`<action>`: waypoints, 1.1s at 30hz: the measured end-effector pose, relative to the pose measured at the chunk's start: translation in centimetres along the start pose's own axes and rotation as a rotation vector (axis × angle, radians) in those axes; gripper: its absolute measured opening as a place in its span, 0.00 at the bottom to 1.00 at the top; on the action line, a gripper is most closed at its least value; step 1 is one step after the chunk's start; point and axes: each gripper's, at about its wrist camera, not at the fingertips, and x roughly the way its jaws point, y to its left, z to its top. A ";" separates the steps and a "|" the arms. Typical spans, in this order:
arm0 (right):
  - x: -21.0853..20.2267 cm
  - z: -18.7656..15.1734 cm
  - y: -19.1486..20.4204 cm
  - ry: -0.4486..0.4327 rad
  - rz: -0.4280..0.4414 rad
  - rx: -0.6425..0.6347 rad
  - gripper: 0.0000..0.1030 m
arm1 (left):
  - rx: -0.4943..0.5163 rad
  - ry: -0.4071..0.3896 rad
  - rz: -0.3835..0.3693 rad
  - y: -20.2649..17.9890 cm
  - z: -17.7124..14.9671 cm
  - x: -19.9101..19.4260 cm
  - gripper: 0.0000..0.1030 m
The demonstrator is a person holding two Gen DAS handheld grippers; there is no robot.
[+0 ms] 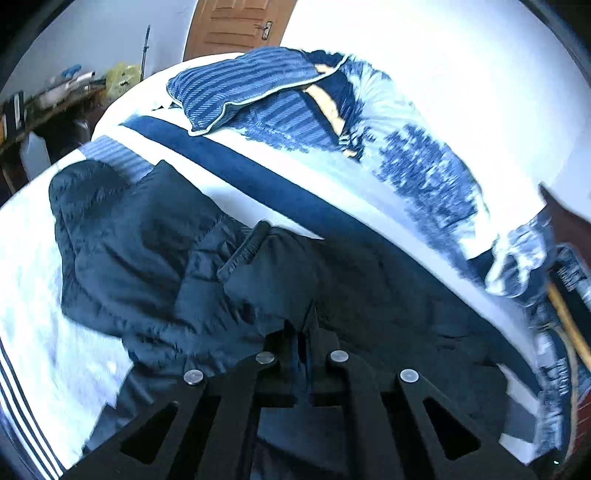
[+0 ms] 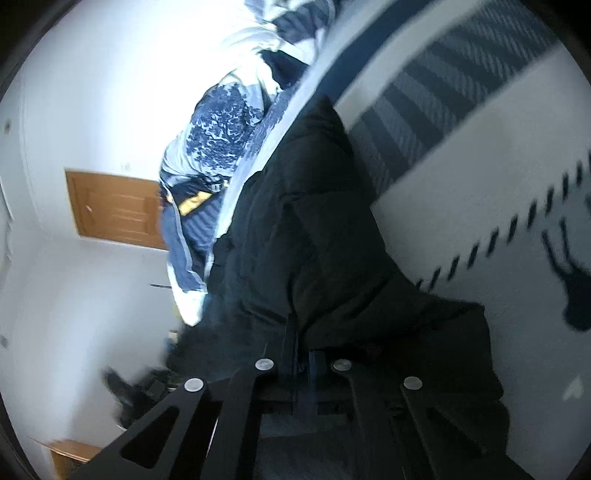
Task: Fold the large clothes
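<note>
- Left tongs: jaws drawn together, clamped on a fold of the dark puffer jacket, near what looks like a ribbed cuff.
- Right tongs: likewise clenched, dark jacket cloth pinched between the jaws; the cloth rises from the grip in a peaked ridge.
- Jacket lies spread on the bed, over a white cover with a navy band; part of it is lifted at both grips.
- Step in hand, as I judge it: both edges gripped, the fold just starting.
- Next move calls for carrying both grips across together, keeping the cloth taut and level, then laying it flat on the jacket's body.
- Beyond: striped pillow, rumpled blue-patterned quilt, wooden door.
- Writing: no brand, label or lettering readable; views are blurred.
</note>
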 end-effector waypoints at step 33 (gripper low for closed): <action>-5.2 -7.5 7.9 -0.124 -0.124 -0.270 0.81 | -0.021 -0.092 0.139 14.5 -13.0 -18.7 0.79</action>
